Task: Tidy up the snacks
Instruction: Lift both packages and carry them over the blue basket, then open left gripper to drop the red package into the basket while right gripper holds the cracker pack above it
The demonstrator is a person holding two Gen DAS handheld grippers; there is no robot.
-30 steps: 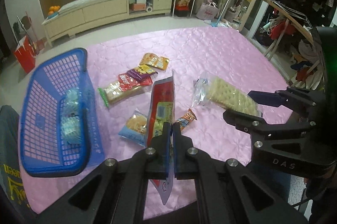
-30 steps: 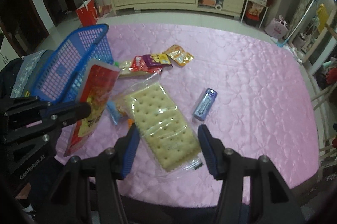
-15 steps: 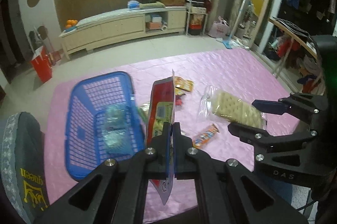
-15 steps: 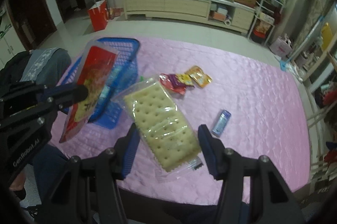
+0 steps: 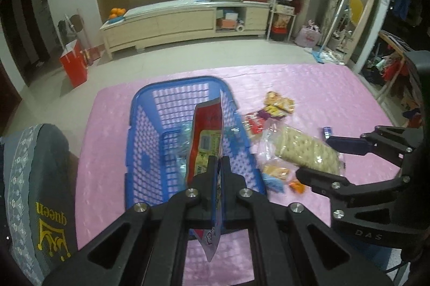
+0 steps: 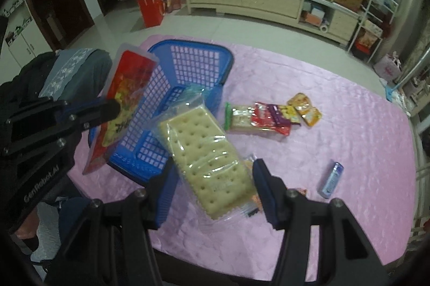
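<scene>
Two grippers loaded, both by the basket

Left gripper [image 5: 218, 161] clamped tight on red snack bag [image 5: 205, 136] — hanging over blue basket [image 5: 150, 151]. Right gripper [image 6: 212, 173] grips cracker pack [image 6: 207, 151] across its width — held just beside basket's right wall.

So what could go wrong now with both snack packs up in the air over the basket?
The left gripper pinches only a thin edge of the red snack bag, so it might slip out and miss the blue basket.

The cracker pack is long and sticks far past the right gripper, so it could tip out, or the crackers might crack if squeezed harder.
</scene>
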